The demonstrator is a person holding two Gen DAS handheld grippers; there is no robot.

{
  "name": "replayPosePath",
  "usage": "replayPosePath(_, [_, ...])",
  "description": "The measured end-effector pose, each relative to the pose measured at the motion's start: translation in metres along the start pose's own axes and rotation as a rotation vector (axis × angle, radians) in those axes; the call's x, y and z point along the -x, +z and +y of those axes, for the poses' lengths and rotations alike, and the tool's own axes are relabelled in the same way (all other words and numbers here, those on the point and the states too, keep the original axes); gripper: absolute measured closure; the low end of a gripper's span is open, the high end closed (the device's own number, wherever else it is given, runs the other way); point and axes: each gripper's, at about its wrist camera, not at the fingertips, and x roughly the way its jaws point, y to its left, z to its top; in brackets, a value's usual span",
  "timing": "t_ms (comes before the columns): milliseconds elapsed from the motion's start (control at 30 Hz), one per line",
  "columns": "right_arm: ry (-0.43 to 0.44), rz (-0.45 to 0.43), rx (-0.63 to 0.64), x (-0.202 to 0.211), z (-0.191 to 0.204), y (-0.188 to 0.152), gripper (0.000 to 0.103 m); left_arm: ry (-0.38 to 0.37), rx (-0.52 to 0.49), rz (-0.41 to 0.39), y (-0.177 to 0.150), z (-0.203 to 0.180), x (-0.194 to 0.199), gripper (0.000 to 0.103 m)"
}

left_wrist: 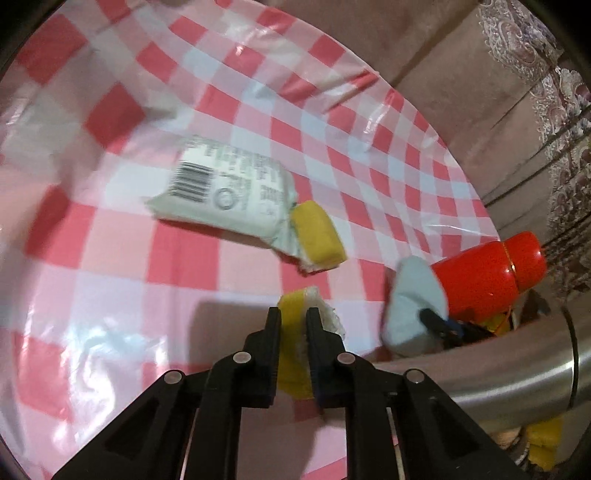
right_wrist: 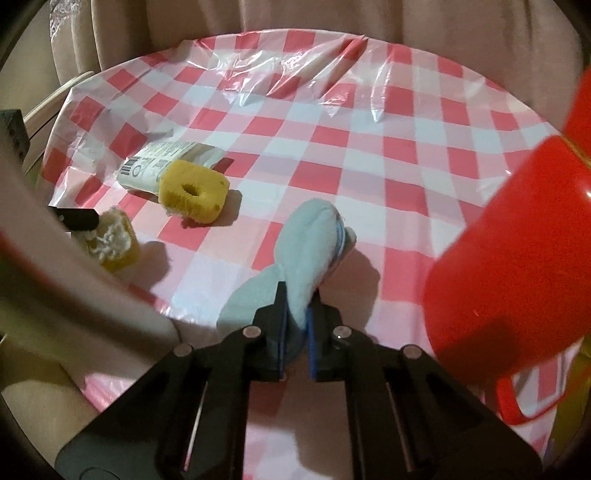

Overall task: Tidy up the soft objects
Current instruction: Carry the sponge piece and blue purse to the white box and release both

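A red-and-white checked plastic cloth (right_wrist: 332,155) covers my counter, with beige curtains (right_wrist: 258,18) hanging behind it.

Only my right view shows that the loose sponge (right_wrist: 192,190) has a hole through its middle; it lies flat, touching the end of a white labelled pack (right_wrist: 162,168). From my left view that same sponge (left_wrist: 319,236) shows only its side, and the pack's (left_wrist: 225,188) barcode faces up, its long axis running from upper left to lower right. My left view alone shows the red bottle (left_wrist: 491,273) whole, lying tilted with its cap toward the upper right.

My left tool (left_wrist: 293,314) is clenched on a second yellow sponge (left_wrist: 295,354) with a frayed white face, lifted above the cloth, its length running along my fingers. My right tool (right_wrist: 297,291) is clenched on the near end of a pale blue cloth roll (right_wrist: 310,243), whose long axis points away from me and slightly right, just above the counter.

A red cup (right_wrist: 517,258) stands close on the right; I cannot tell what is in it.
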Motion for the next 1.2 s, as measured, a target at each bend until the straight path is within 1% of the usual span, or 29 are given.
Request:
replayPosePath(67, [-0.007,-0.005,-0.002,0.010,0.000,-0.005,0.092,0.055,-0.015,-0.024,-0.008,0.001,0.009,0.089])
replayPosePath(167, [-0.016,-0.016,-0.006,0.027,0.000,-0.013,0.092,0.094,-0.036,-0.039,-0.020,-0.001,0.018,0.089])
replayPosePath(233, [-0.019,-0.022,-0.004,0.035,0.002,-0.018,0.092,0.148,-0.075,-0.056,-0.028,-0.007,0.024,0.089])
replayPosePath(300, [-0.019,-0.029,-0.006,0.046,0.003,-0.023,0.092,0.148,-0.087,-0.064,-0.038,-0.012,0.031,0.089])
replayPosePath(400, [-0.023,-0.037,-0.007,0.060,0.004,-0.031,0.092,0.185,-0.119,-0.084,-0.049,-0.018,0.040,0.089])
replayPosePath(533, [-0.026,-0.045,-0.013,0.079,0.003,-0.044,0.092,0.192,-0.135,-0.111,-0.066,-0.027,0.059,0.089])
replayPosePath(667, [-0.032,-0.051,-0.040,0.102,-0.004,-0.061,0.092,0.178,-0.149,-0.134,-0.082,-0.037,0.077,0.089])
replayPosePath(767, [-0.052,-0.060,-0.067,0.121,-0.014,-0.074,0.092,0.150,-0.167,-0.143,-0.097,-0.048,0.090,0.089])
replayPosePath(867, [-0.075,-0.063,-0.086,0.133,-0.023,-0.085,0.092,0.116,-0.191,-0.140,-0.109,-0.064,0.094,0.089])
replayPosePath(1067, [-0.142,-0.070,-0.129,0.161,-0.052,-0.109,0.092,0.039,-0.266,-0.130,-0.128,-0.108,0.095,0.089])
replayPosePath(1200, [-0.194,-0.068,-0.166,0.179,-0.076,-0.127,0.092,-0.006,-0.336,-0.104,-0.136,-0.145,0.080,0.089])
